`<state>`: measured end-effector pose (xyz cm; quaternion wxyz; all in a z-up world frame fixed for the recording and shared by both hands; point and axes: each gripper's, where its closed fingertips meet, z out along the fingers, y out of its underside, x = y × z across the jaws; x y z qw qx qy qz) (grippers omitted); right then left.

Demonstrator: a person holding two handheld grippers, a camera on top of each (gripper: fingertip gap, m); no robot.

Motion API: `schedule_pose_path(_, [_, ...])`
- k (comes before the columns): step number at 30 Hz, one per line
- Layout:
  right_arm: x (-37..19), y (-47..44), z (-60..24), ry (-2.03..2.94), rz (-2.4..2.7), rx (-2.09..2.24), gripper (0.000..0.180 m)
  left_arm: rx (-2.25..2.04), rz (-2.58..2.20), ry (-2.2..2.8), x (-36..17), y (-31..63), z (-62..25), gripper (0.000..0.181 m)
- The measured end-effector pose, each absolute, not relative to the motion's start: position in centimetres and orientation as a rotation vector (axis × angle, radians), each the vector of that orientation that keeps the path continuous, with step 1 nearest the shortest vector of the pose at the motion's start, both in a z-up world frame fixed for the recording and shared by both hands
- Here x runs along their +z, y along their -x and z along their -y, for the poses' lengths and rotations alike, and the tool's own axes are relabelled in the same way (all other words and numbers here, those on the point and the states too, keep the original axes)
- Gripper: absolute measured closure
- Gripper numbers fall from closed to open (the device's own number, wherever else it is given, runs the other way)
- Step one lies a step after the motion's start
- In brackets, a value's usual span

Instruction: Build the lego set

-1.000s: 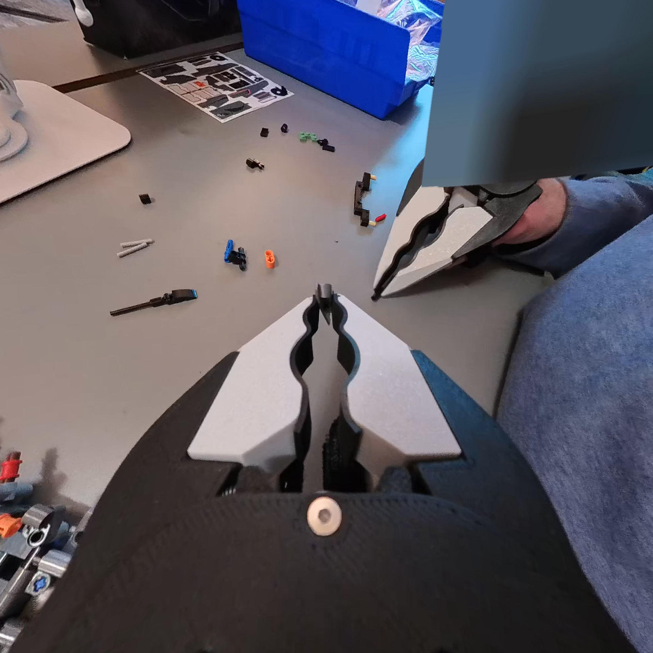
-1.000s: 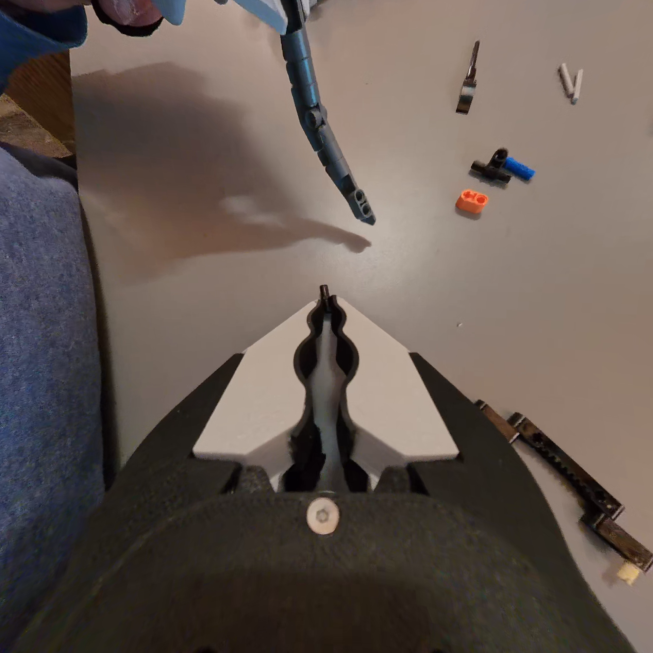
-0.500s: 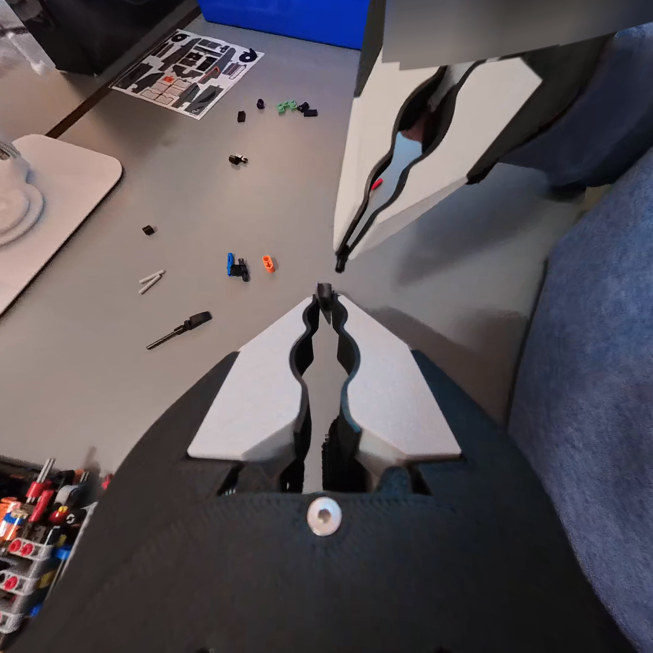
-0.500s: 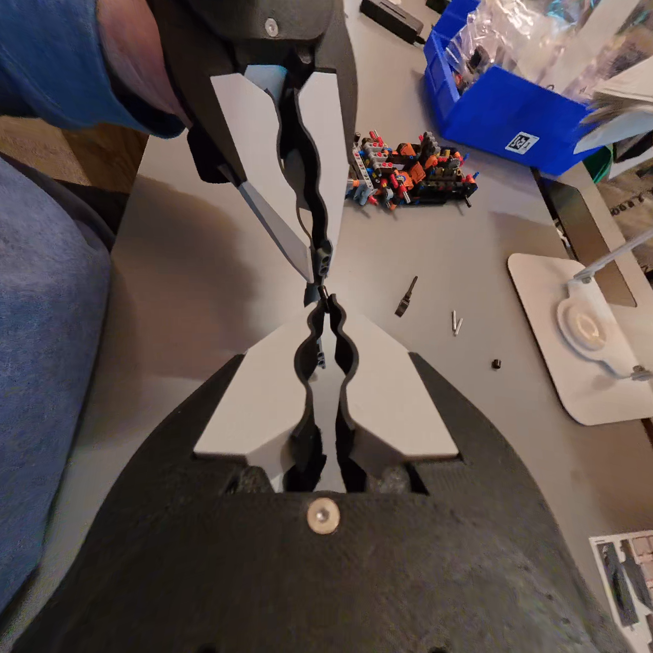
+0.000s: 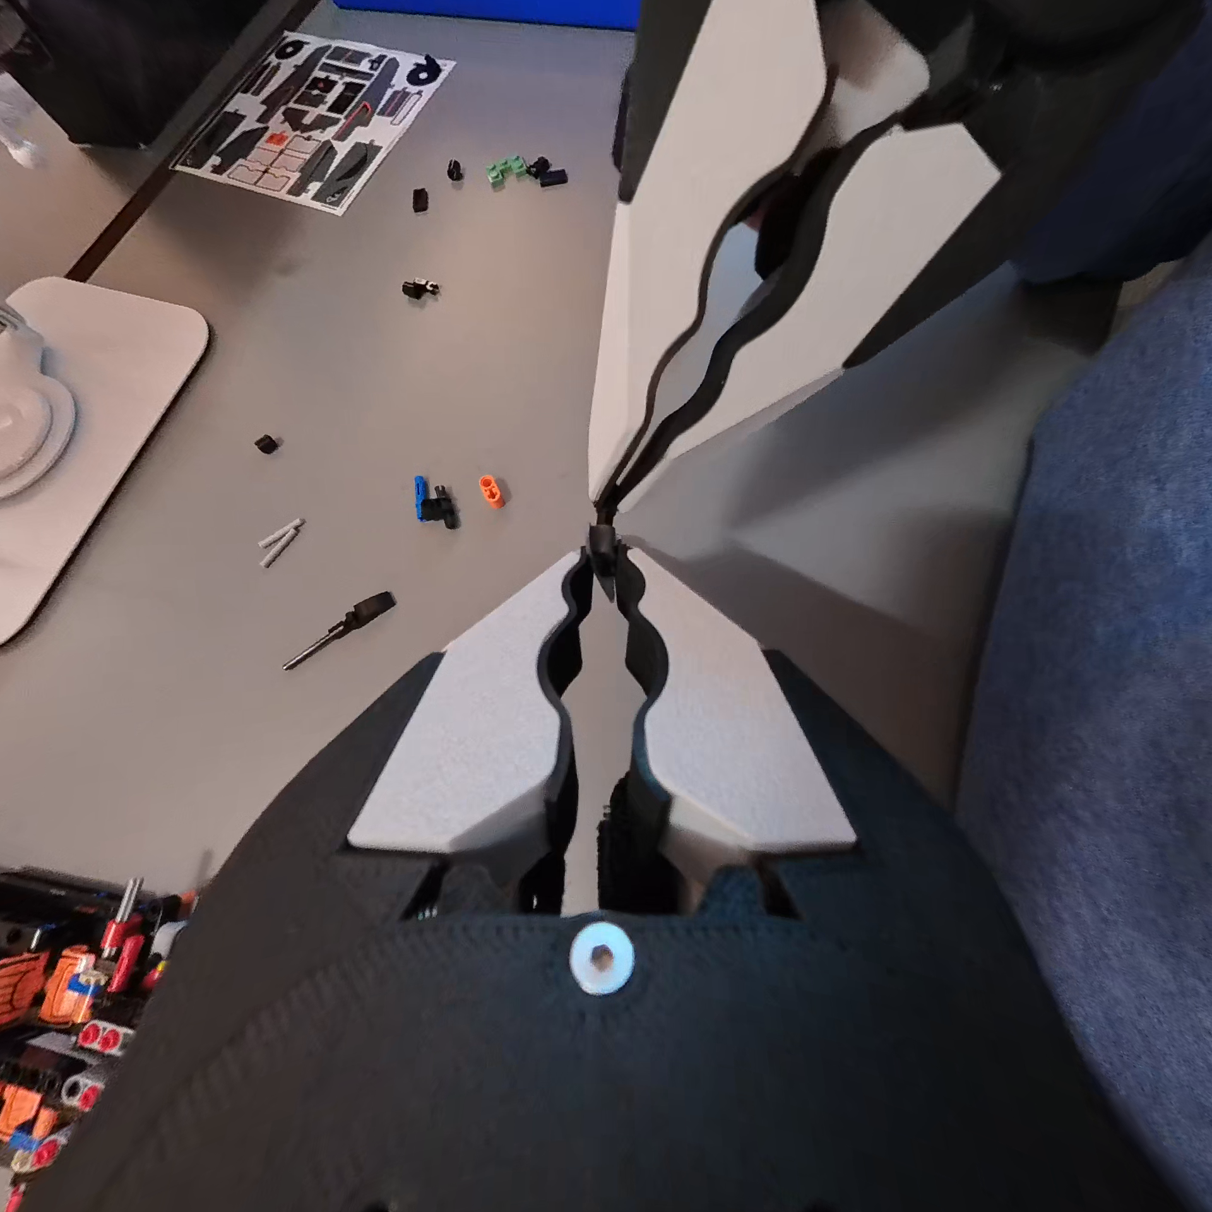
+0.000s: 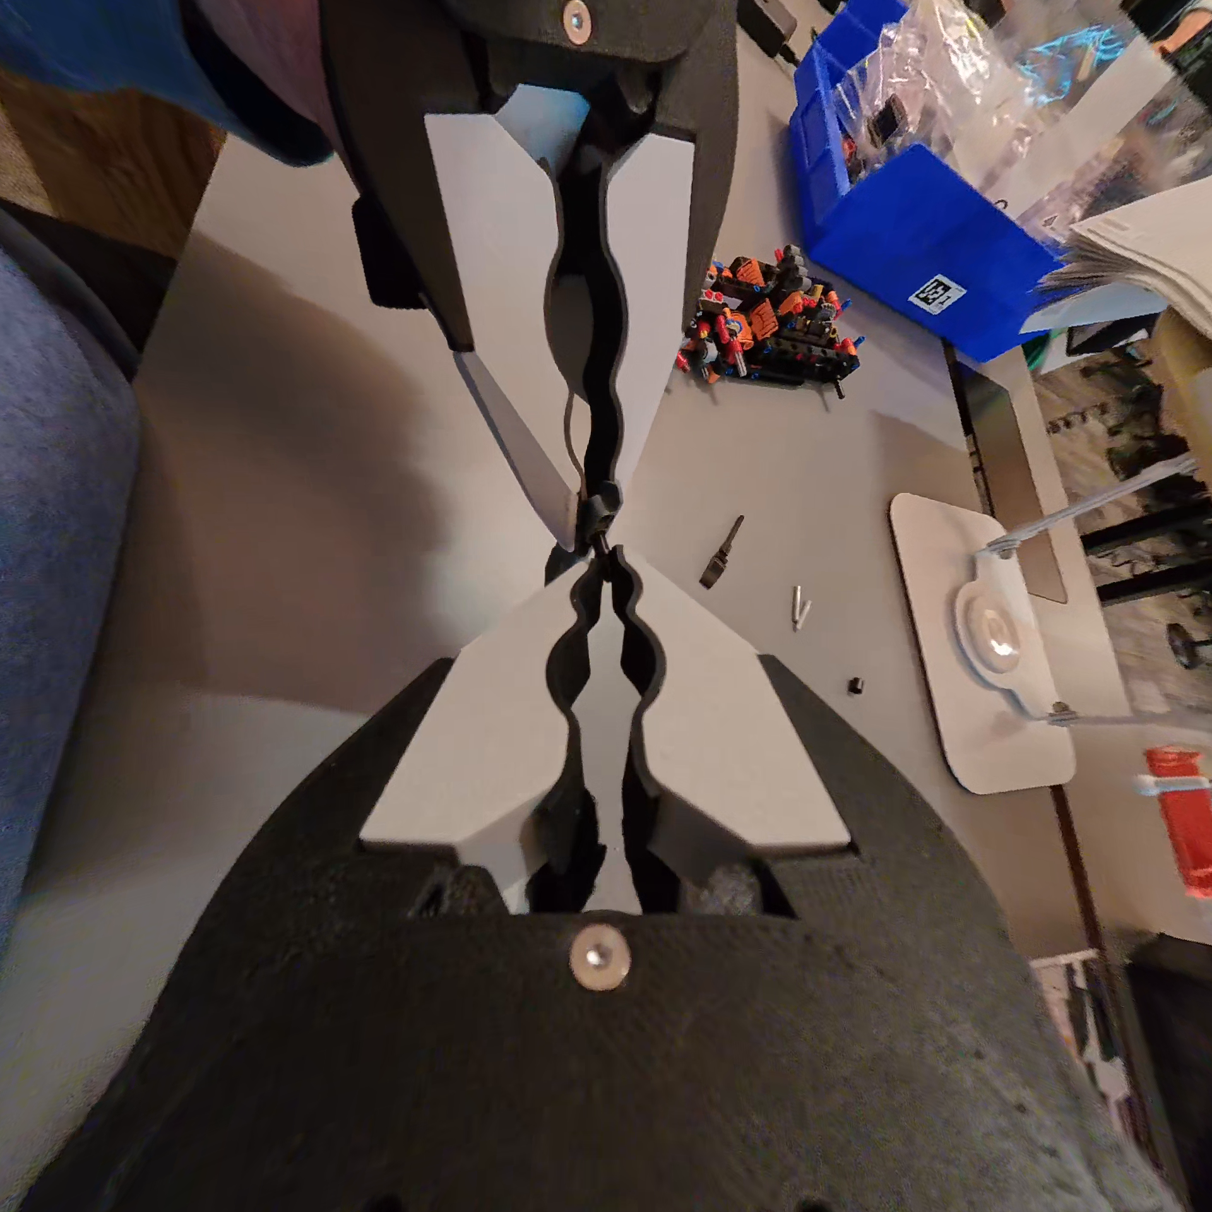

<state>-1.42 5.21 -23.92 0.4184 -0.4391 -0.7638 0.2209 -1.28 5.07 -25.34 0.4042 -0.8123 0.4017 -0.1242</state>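
Meeting tip to tip above the grey counter, the two tongs each pinch a small part — the left tongs hold a dark connector piece, the right tongs a thin black pin touching it. The half-built lego model lies near the blue bin.

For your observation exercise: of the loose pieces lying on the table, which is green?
The green piece lies near the sticker sheet, touching small black pieces; the others are black, grey, orange or blue-and-black.
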Motion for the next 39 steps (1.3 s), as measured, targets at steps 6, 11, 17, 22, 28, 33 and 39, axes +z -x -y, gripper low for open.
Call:
schedule_pose_path(6, [-23.5, 1.7, -4.1, 1.041, 1.924, 0.558, 0.18, -0.273, -1.03, 2.031, -25.0, 1.1, -5.3, 0.176])
schedule_pose_path(11, [-23.1, 0.9, -5.2, 1.123, 1.871, 0.704, 0.18, -0.245, -1.061, 2.048, -25.6, 1.2, -5.5, 0.176])
schedule_pose_path(17, [-25.3, -2.5, -6.5, 1.337, 1.823, 0.846, 0.18, -0.281, -1.011, 2.055, -25.7, 1.9, -5.1, 0.175])
schedule_pose_path(22, [-26.7, -6.4, -8.1, 1.514, 1.703, 0.849, 0.172, -0.314, -0.961, 2.057, -25.8, 2.4, -5.0, 0.176])
schedule_pose_path(28, [-29.8, -9.1, -10.6, 1.717, 1.703, 0.723, 0.157, -0.312, -0.97, 2.051, -25.8, 2.2, -5.1, 0.176])
schedule_pose_path(33, [-32.4, -8.3, -11.5, 1.882, 1.65, 0.685, 0.158, -0.313, -0.955, 2.054, -25.8, 2.1, -5.2, 0.176])
schedule_pose_path(39, [-33.0, -7.1, -11.5, 1.944, 1.565, 0.662, 0.165, -0.333, -0.935, 2.055, -25.8, 2.3, -5.4, 0.176])
